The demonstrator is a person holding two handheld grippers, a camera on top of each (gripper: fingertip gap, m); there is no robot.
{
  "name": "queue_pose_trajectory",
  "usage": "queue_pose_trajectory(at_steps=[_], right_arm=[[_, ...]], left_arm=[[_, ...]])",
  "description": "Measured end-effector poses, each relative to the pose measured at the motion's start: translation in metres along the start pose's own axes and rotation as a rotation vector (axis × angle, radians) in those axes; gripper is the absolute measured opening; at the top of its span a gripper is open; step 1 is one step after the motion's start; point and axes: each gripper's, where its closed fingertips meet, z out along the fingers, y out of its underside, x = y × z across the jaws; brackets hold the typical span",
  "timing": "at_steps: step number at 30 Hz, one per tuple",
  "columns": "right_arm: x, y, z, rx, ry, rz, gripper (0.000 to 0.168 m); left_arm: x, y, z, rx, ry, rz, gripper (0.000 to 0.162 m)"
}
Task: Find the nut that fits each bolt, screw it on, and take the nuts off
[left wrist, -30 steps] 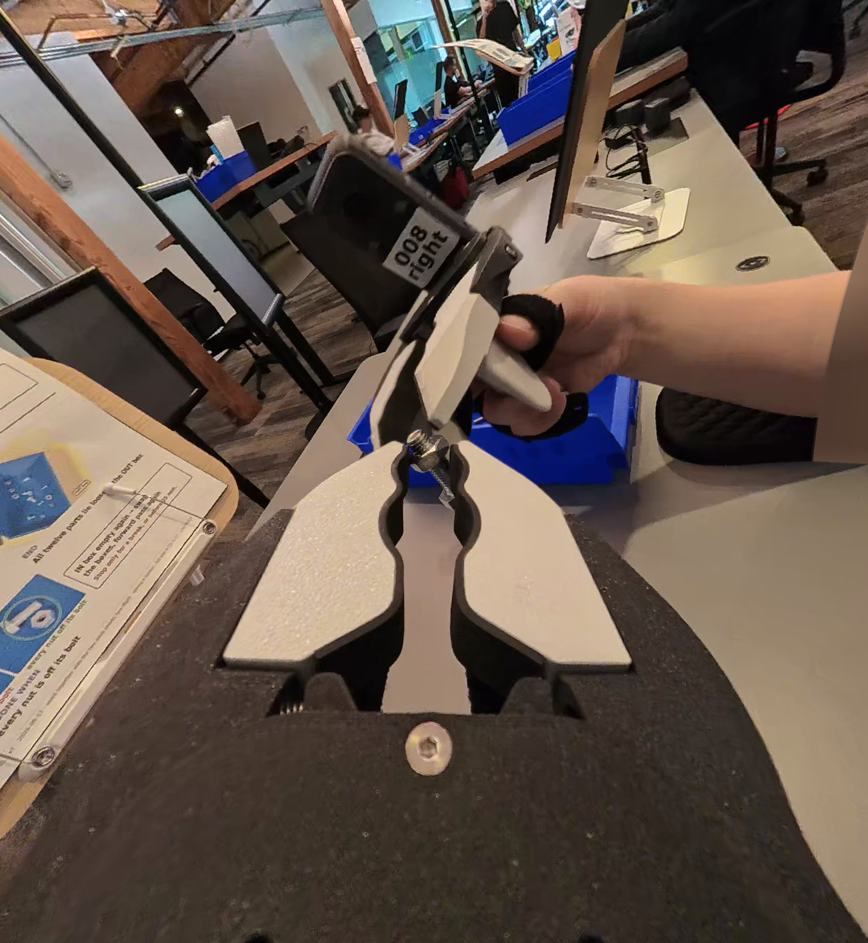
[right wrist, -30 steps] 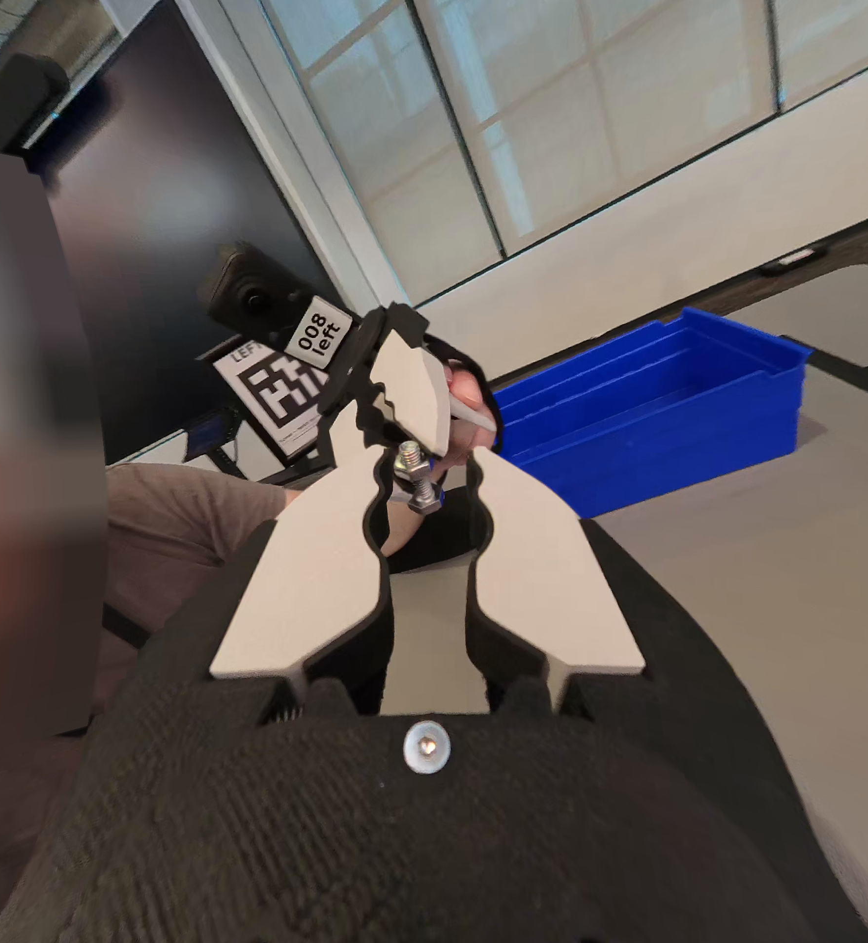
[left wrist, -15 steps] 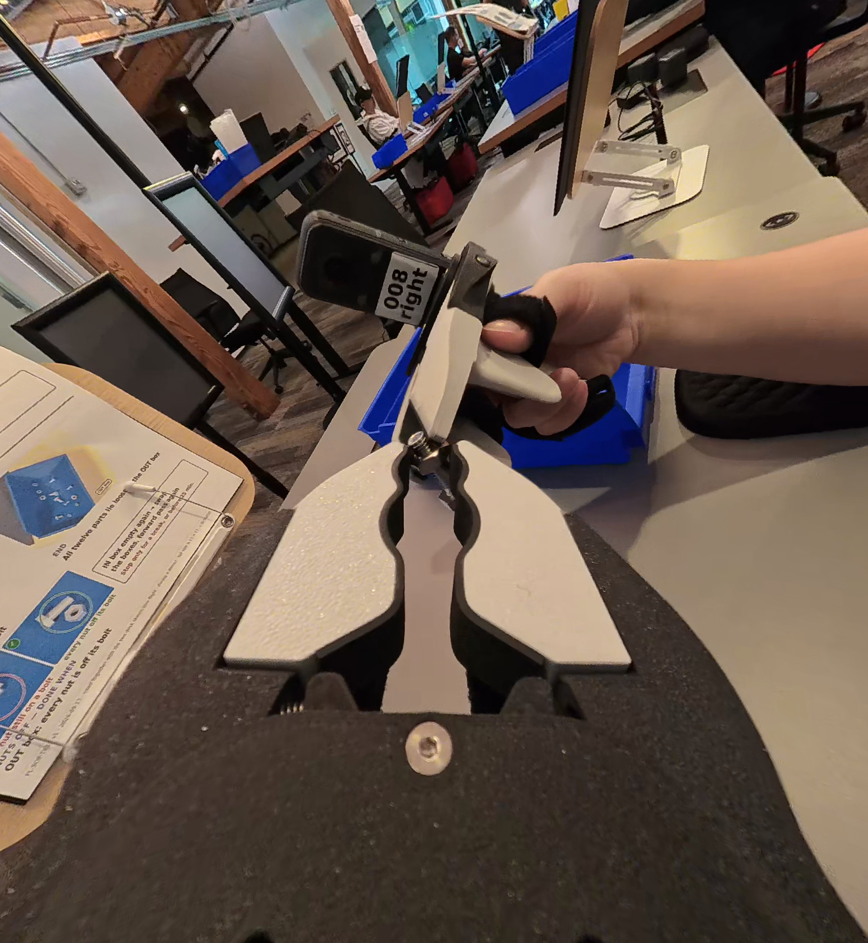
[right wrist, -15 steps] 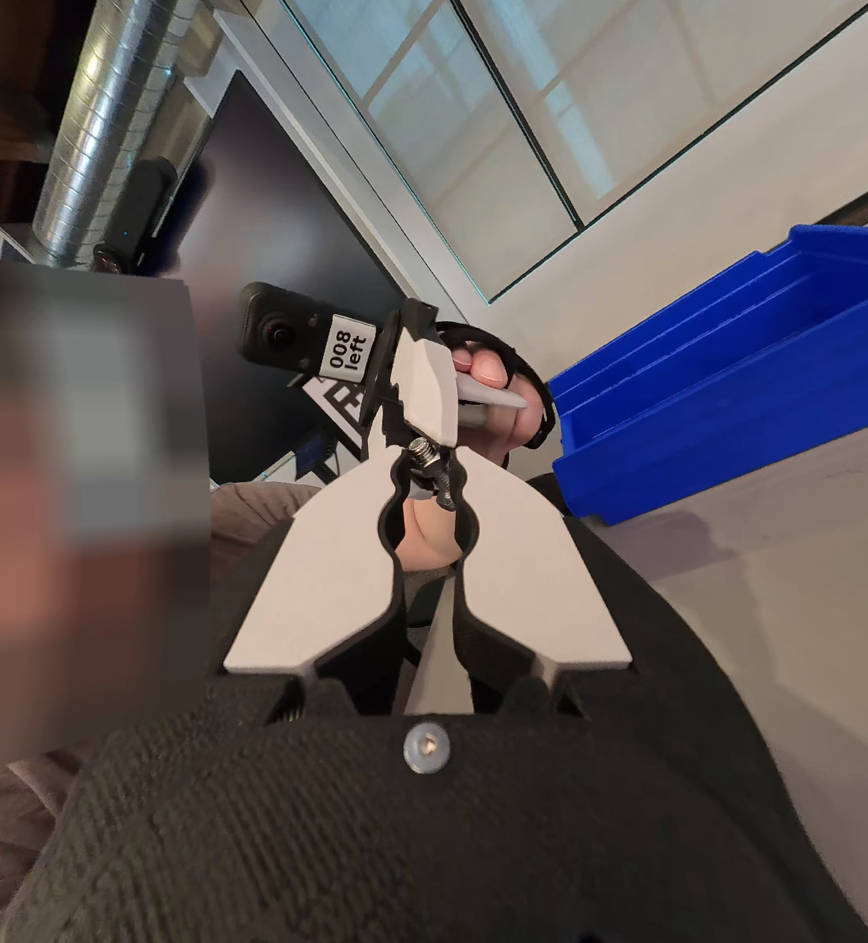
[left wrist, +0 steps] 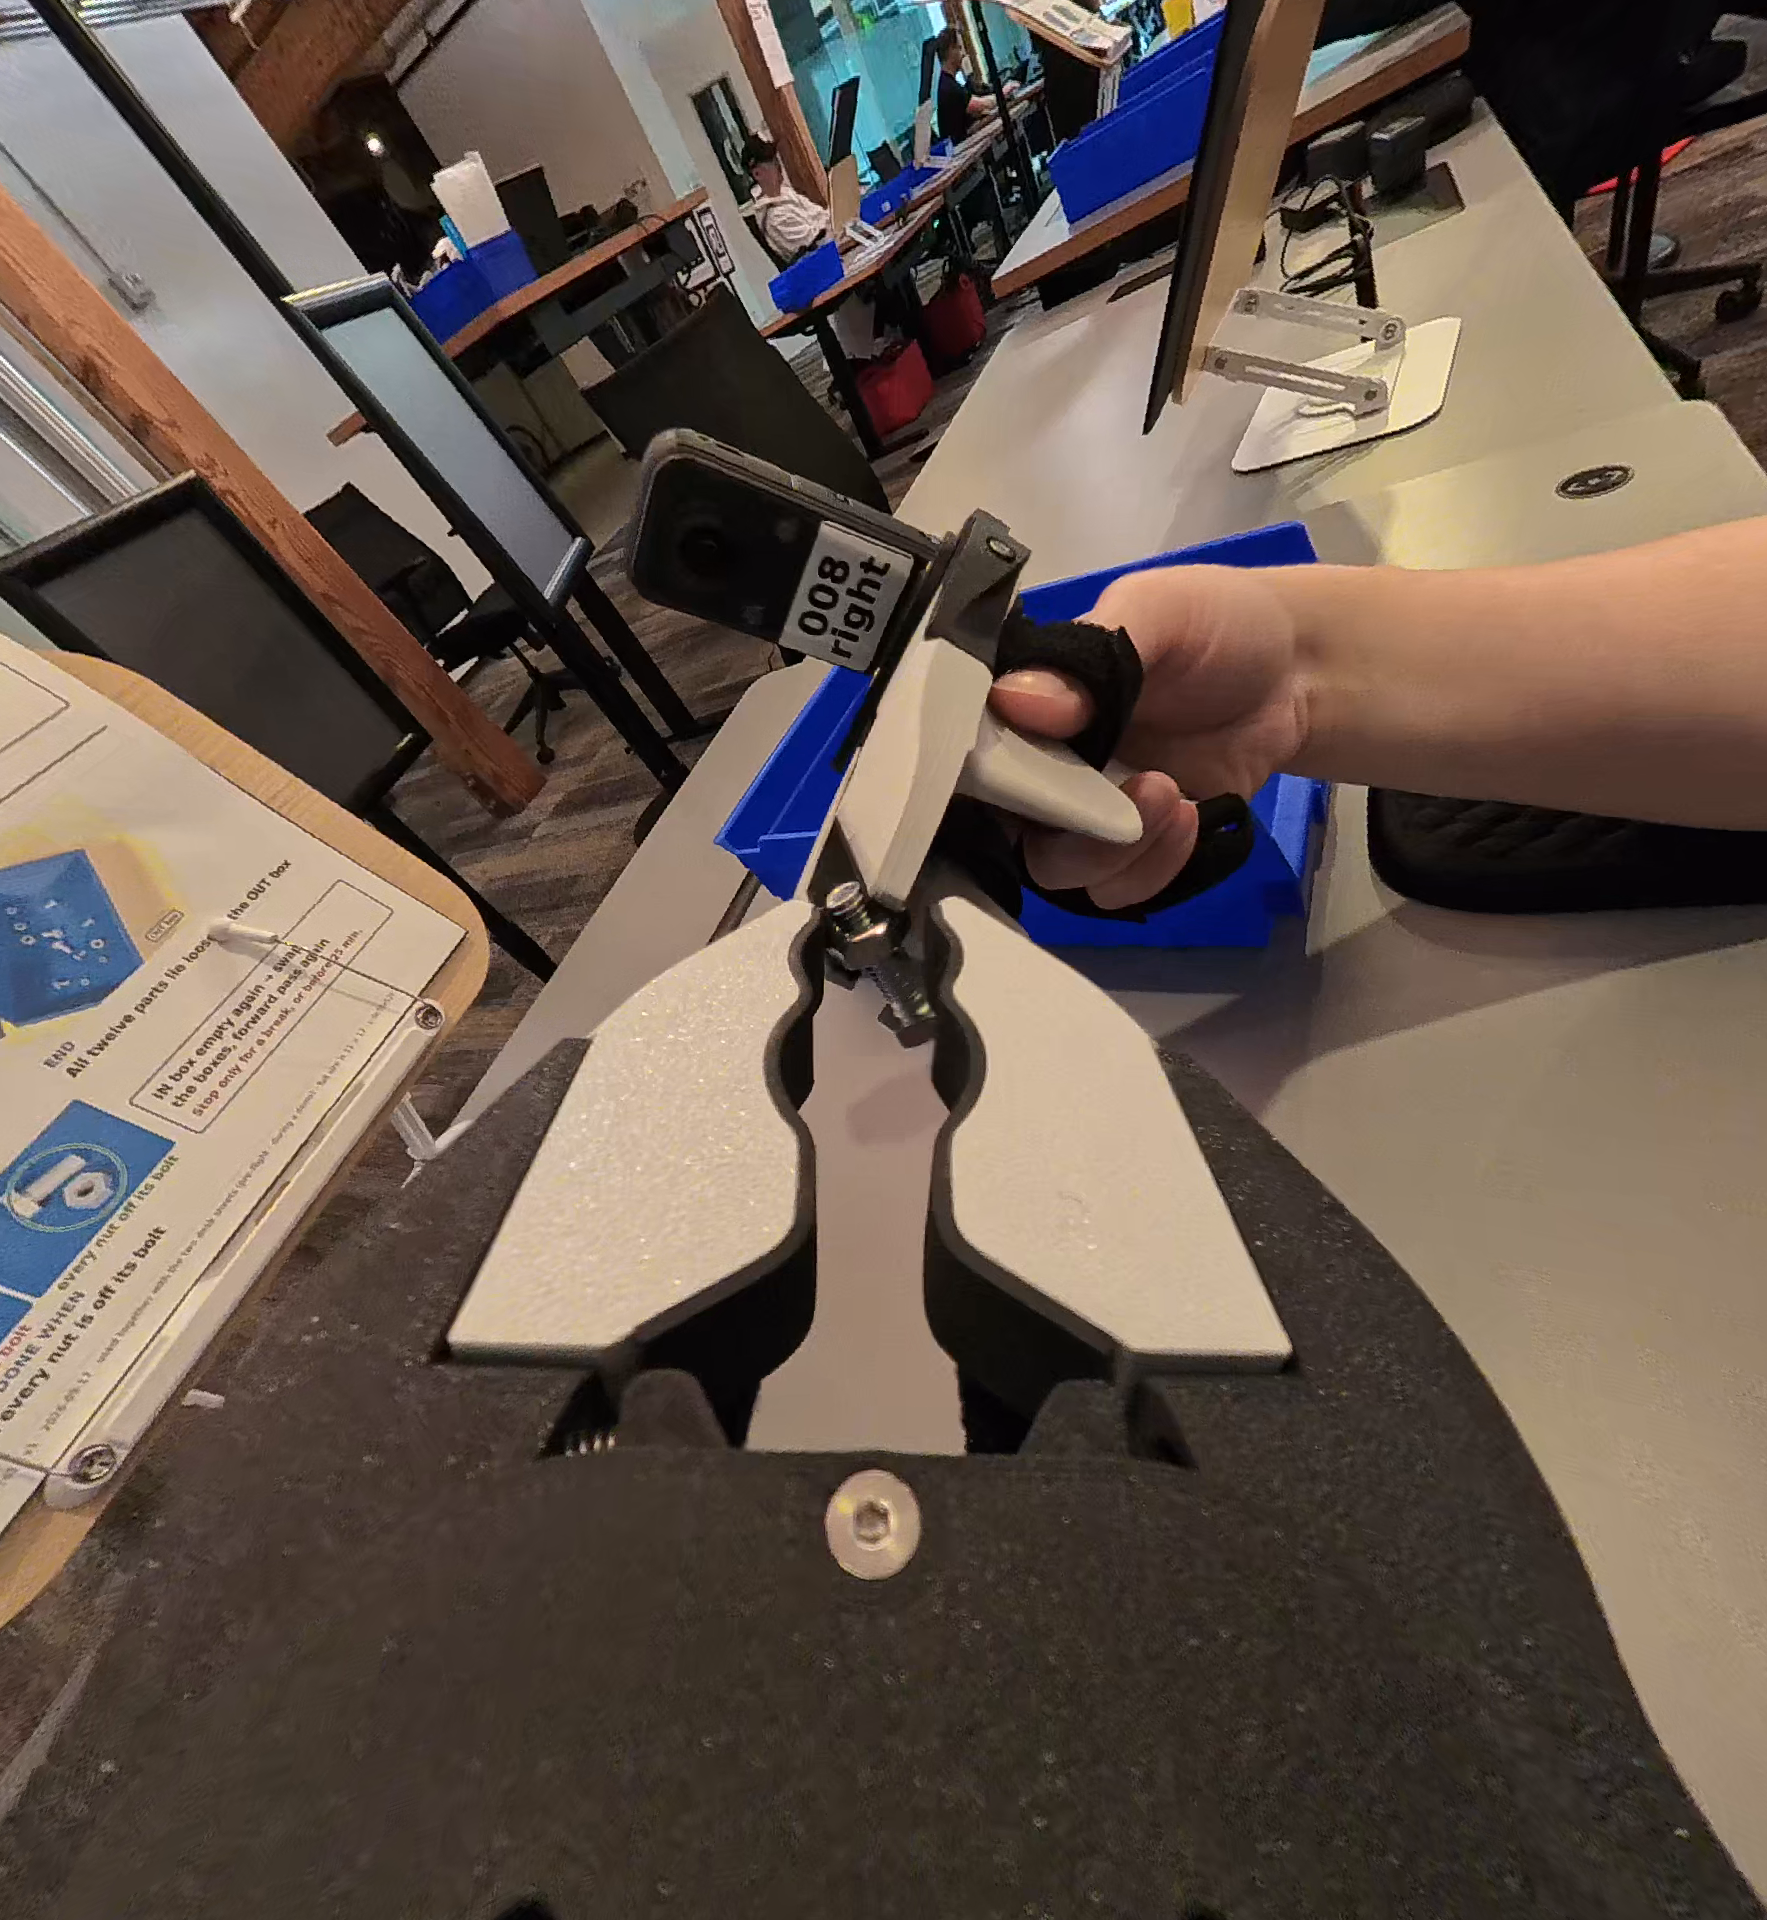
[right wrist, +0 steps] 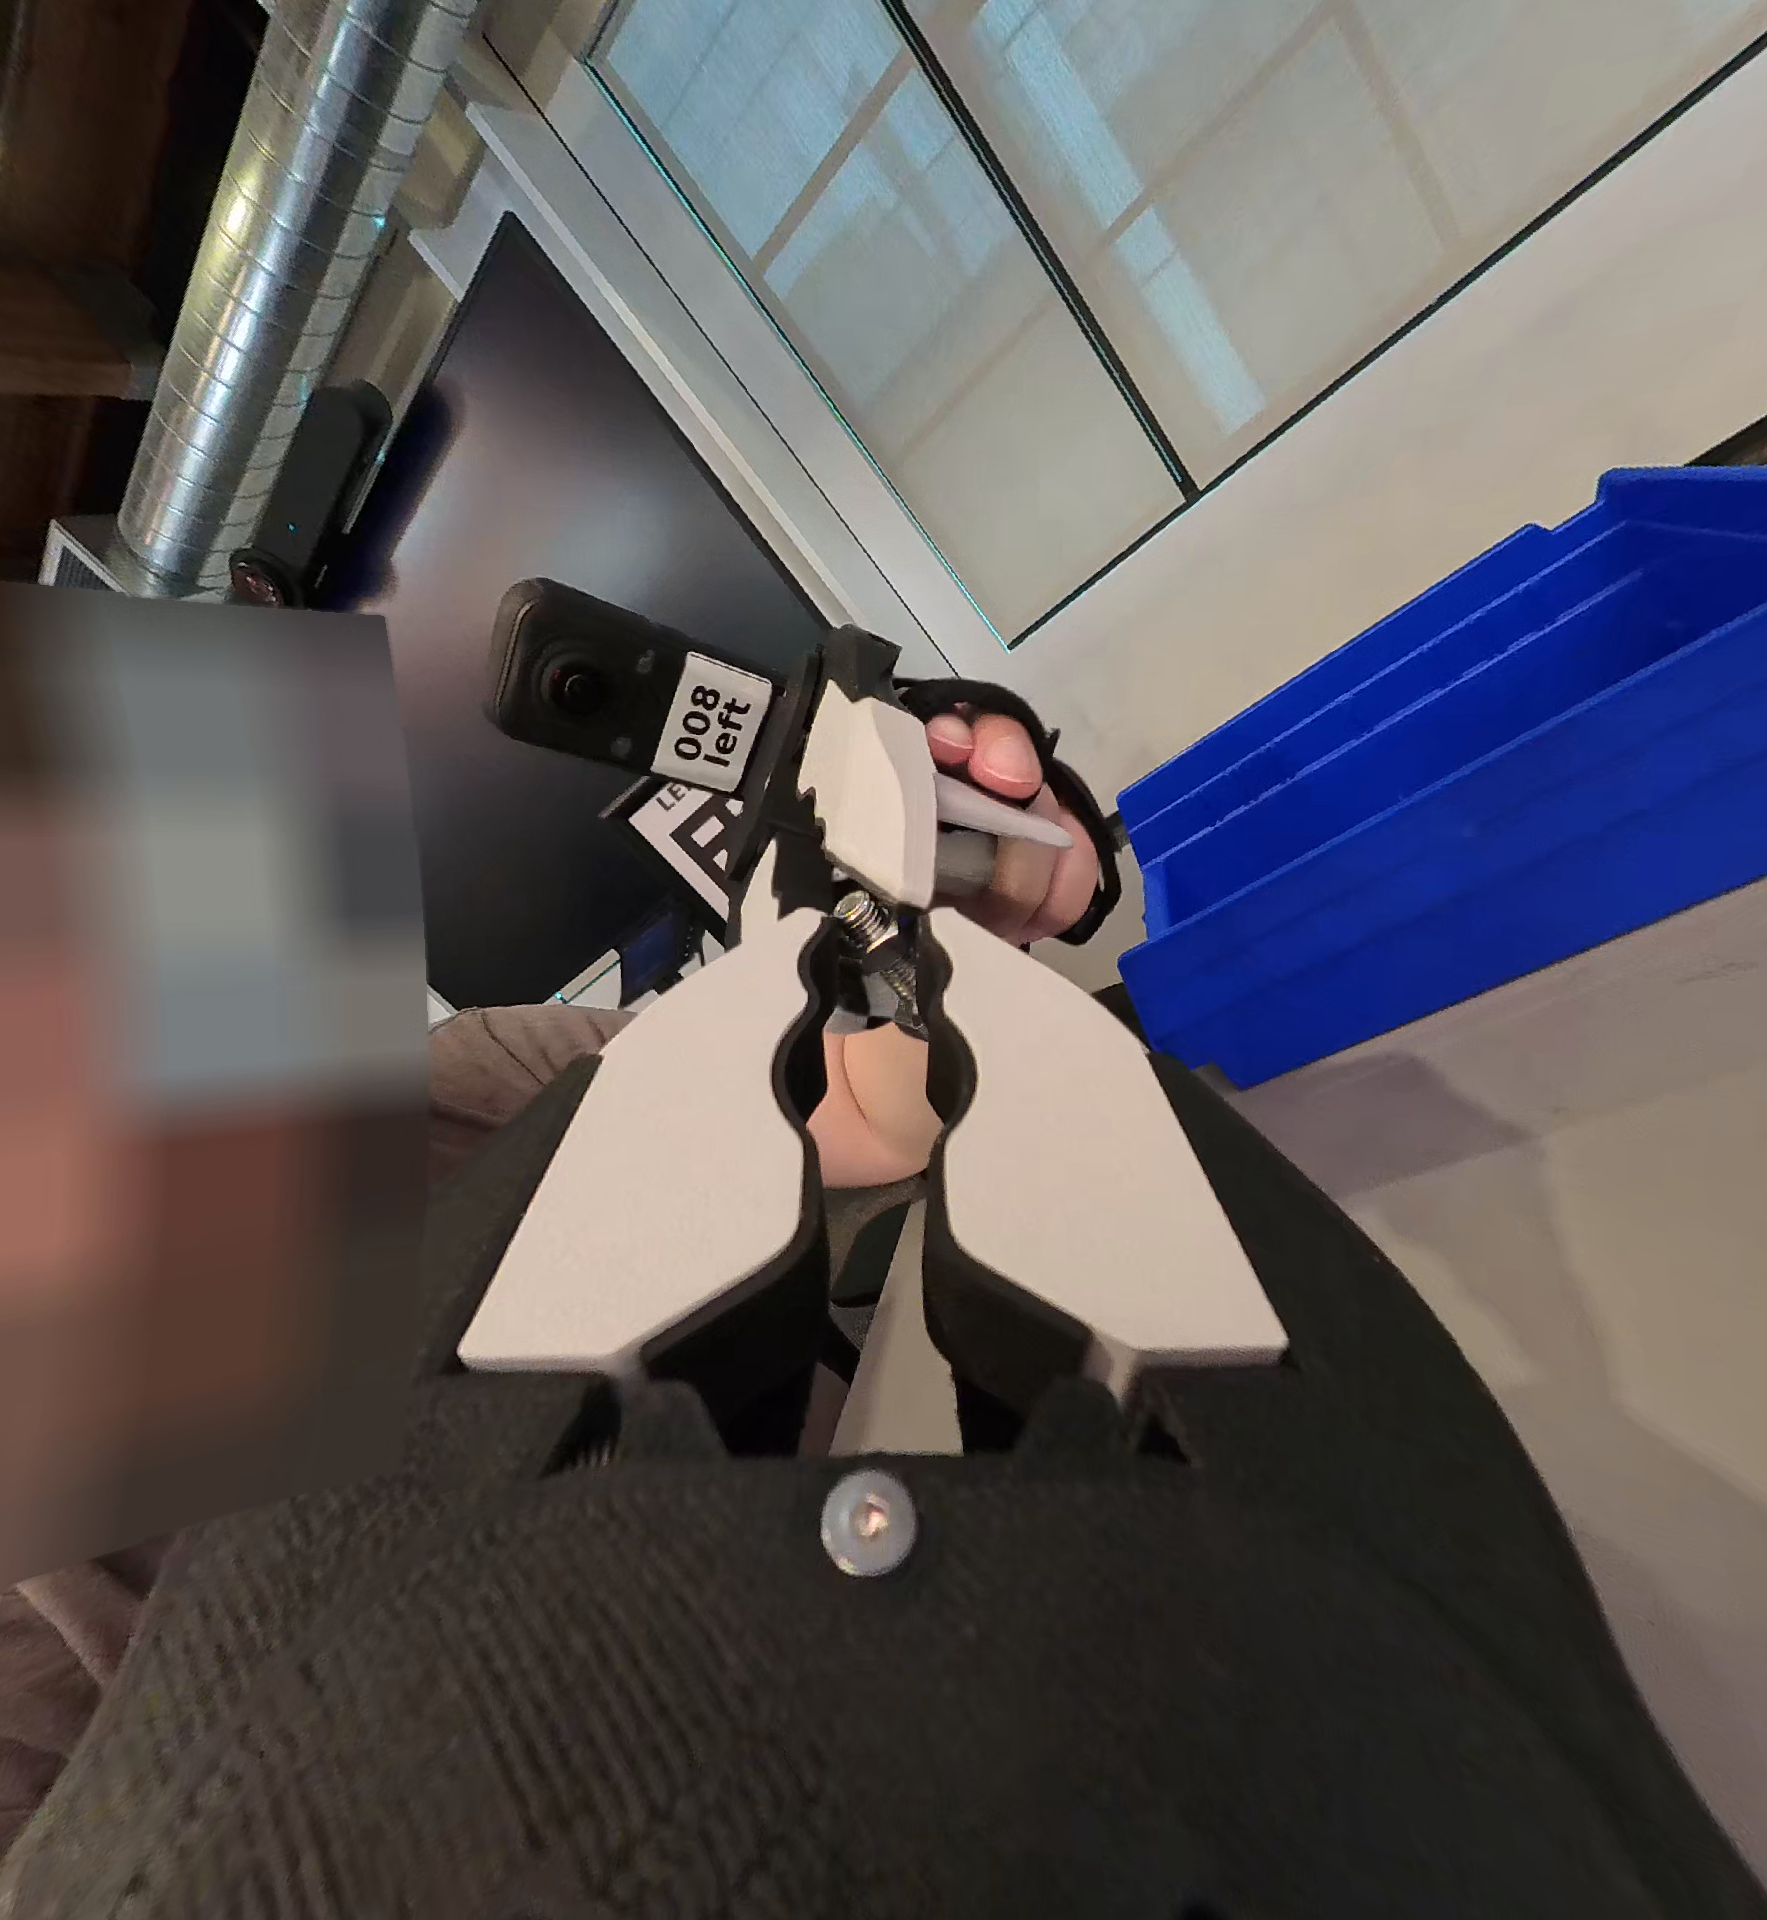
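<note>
Now | left gripper (left wrist: 874, 961) level, clamping bolt (left wrist: 894, 987) | right gripper (right wrist: 874, 961) tilted, meeting it

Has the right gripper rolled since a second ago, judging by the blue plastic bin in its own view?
Yes. The right gripper has rolled: the blue plastic bin and grey tabletop now slant steeply up to the right, where before they lay nearly level.

Grey fingers (left wrist: 671, 1122) — black-edged — on a speckled black body (left wrist: 858, 1714), one silver screw (left wrist: 872, 1524).

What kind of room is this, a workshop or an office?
Likely an open-plan office used as a work lab: rows of desks with seated people, a monitor, blue bins and an instruction sheet.
</note>
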Motion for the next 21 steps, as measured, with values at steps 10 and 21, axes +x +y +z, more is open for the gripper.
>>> queue_pose_trajectory(at_steps=[10, 21], right_arm=[[-0.001, -0.004, -0.003, 0.015, 0.015, -0.057, 0.014], [-0.023, -0.012, -0.007, 0.03, -0.015, -0.241, 0.014]], left_arm=[[-0.009, 0.003, 0.0, -0.005, -0.024, -0.108, 0.055], [0.008, 0.003, 0.01, 0.045, 0.086, -0.192, 0.035]])
